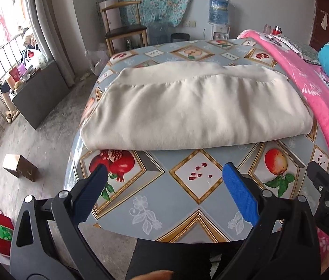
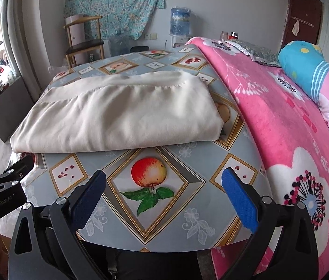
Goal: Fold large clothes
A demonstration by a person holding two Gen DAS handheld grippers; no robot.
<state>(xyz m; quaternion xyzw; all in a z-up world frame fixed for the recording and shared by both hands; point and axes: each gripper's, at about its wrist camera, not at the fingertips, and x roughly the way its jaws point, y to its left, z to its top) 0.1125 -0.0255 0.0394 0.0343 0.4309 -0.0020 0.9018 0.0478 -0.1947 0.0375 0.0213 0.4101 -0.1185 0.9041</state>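
Left wrist view: left gripper [image 1: 165,171] spread wide, empty. Cream garment [image 1: 194,107] lies ahead of the fingertips, apart, folded into a thick rectangle on the fruit-print table [image 1: 164,210]. Right gripper [image 2: 164,177] likewise wide, empty. Folding looks nearly finished; perhaps one more fold.

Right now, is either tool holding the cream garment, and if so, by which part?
Nothing is held. The left tool and right tool are both open above the tablecloth, short of the folded cream garment.
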